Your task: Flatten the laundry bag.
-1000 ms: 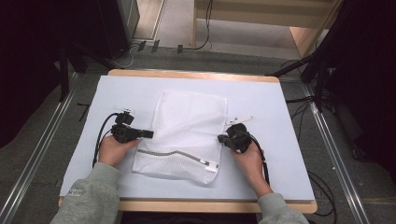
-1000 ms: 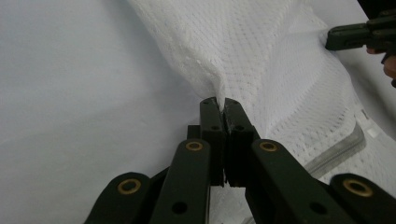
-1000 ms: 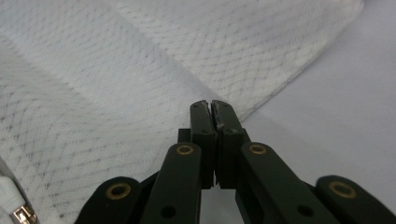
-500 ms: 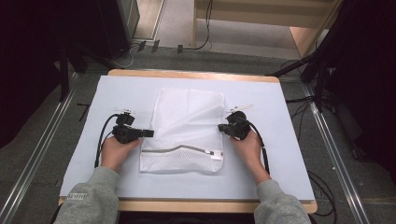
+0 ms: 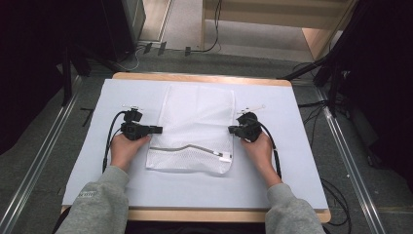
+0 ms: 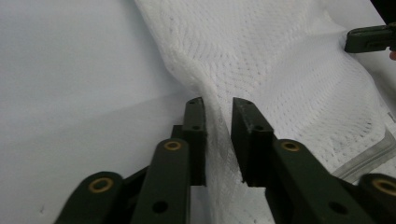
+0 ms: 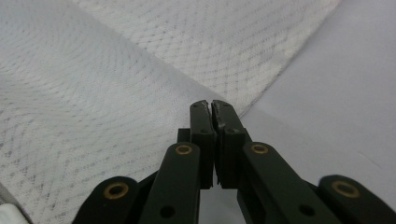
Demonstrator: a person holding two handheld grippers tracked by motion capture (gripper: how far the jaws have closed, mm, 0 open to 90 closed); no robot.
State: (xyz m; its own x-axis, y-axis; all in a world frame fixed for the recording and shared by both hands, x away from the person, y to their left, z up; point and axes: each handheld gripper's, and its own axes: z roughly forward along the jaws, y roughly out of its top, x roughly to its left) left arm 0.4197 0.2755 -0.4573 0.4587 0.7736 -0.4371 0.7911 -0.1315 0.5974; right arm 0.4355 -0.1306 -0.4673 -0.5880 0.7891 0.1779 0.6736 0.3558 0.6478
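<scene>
A white mesh laundry bag (image 5: 197, 122) with a grey zipper (image 5: 185, 147) lies flat in the middle of the table. My left gripper (image 5: 158, 129) is at the bag's left edge. In the left gripper view its jaws (image 6: 217, 103) stand apart, with a raised fold of mesh (image 6: 280, 70) between them. My right gripper (image 5: 231, 129) is at the bag's right edge. In the right gripper view it (image 7: 212, 105) is shut, pinching the edge of the mesh (image 7: 93, 93).
A white sheet (image 5: 302, 170) covers the table, with a wooden rim (image 5: 195, 215) at the near edge. Cables (image 5: 275, 151) trail back from both grippers. Metal rails (image 5: 39, 165) and more cables run along the floor on both sides.
Both grippers and the bag have moved away from the person, so the zipper end now lies farther up the table. The bag looks flatter.
</scene>
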